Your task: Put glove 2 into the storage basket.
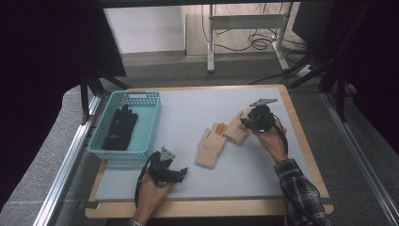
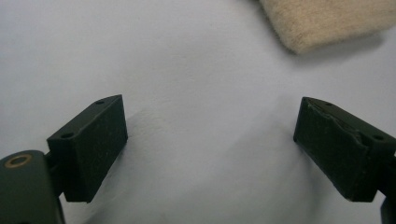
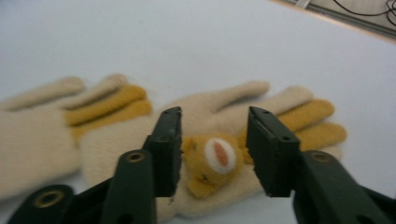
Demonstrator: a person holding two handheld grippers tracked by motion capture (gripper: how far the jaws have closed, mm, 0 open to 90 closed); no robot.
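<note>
Two cream knit gloves with orange fingers lie side by side in the middle of the pale grey mat [image 1: 188,108]: a left glove [image 1: 209,146] [image 3: 37,126] and a right glove [image 1: 234,132] [image 3: 289,112]. A small orange bear face [image 3: 217,156] is sewn on the right glove. My right gripper [image 1: 244,123] [image 3: 215,114] is down on that glove, its jaws narrowed and touching both sides of the bear face. My left gripper [image 1: 183,172] [image 2: 212,101] rests low near the mat's front left, open and holding nothing. The cuff of a cream glove [image 2: 327,21] lies just beyond it.
A teal plastic basket [image 1: 141,96] stands at the mat's left edge with black gloves [image 1: 120,129] inside. The wooden table edge [image 1: 301,136] frames the mat. Behind the table are desk legs [image 1: 211,42] and cables [image 1: 256,40] on the floor.
</note>
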